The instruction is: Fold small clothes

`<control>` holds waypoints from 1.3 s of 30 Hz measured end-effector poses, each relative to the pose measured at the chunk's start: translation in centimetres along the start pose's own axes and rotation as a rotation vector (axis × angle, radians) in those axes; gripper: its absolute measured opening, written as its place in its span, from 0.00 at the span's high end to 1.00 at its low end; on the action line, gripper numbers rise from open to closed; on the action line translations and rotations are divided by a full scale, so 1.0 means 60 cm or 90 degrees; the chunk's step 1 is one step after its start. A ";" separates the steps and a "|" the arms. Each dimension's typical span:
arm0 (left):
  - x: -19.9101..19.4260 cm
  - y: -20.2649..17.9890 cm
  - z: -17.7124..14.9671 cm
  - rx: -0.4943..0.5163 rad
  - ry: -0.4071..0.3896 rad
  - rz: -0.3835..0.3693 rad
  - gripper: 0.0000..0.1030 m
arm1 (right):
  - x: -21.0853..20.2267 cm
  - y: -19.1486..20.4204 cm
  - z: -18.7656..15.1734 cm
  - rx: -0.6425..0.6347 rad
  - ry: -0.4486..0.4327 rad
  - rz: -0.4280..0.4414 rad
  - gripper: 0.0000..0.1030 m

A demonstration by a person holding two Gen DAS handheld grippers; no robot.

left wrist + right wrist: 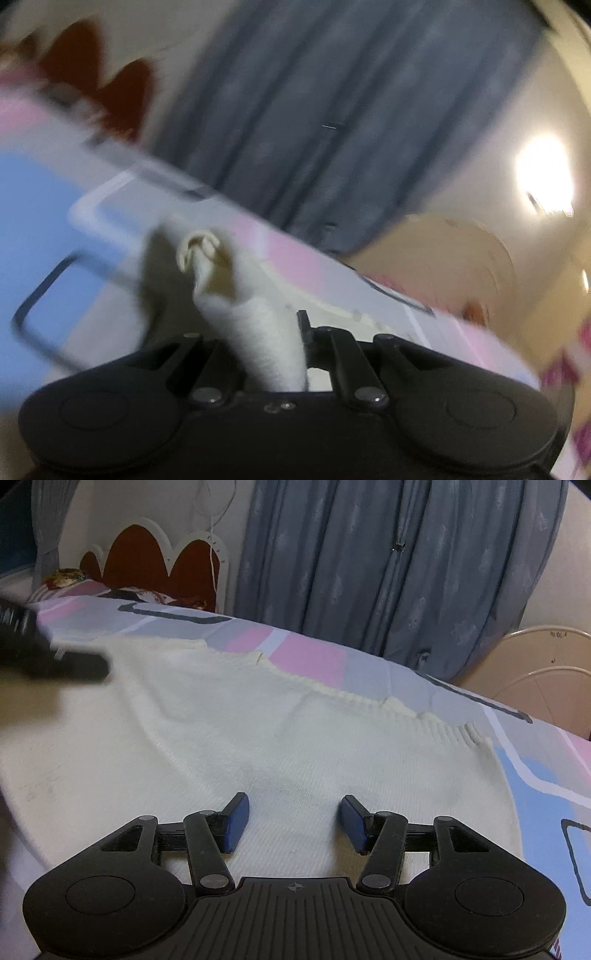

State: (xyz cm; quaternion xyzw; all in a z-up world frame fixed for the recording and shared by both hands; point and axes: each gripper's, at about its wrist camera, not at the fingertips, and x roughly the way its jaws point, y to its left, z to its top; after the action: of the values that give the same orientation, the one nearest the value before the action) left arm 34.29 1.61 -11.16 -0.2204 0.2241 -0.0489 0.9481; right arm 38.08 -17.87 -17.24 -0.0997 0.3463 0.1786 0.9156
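A cream knitted sweater (pixel 280 738) lies spread on the patterned bedsheet (pixel 325 657). My right gripper (pixel 293 821) is open, its blue pads (pixel 236 825) low over the sweater's near part, holding nothing. My left gripper (pixel 266 354) is shut on a bunched fold of the sweater (pixel 255 325), which stands up between the jaws; the view is blurred by motion. The left gripper also shows in the right wrist view (pixel 55 657) as a dark blur at the sweater's far left edge.
The bed has a pink, blue and grey sheet (pixel 44 206). A red scalloped headboard (pixel 147 554) stands at the back left. Blue-grey curtains (pixel 388 565) hang behind the bed. A beige round chair back (pixel 535 672) is at the right.
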 end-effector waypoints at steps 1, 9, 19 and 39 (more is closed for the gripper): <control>0.005 -0.024 0.002 0.038 0.003 -0.016 0.93 | -0.007 -0.008 0.001 0.022 -0.005 0.013 0.46; 0.057 -0.179 -0.064 0.222 0.102 -0.152 0.93 | -0.098 -0.147 -0.033 0.197 -0.036 -0.029 0.46; 0.068 -0.246 -0.170 0.347 0.219 -0.190 0.66 | -0.181 -0.282 -0.080 0.378 -0.044 -0.021 0.46; 0.036 -0.102 -0.063 0.182 0.159 -0.054 0.38 | -0.090 -0.305 -0.061 0.526 0.019 0.130 0.47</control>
State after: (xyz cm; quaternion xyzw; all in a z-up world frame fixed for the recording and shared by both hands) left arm 34.58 -5.78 -12.36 -0.0851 0.3210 -0.1469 0.9317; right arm 39.37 -37.12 -15.25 0.3081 0.4098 0.1130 0.8511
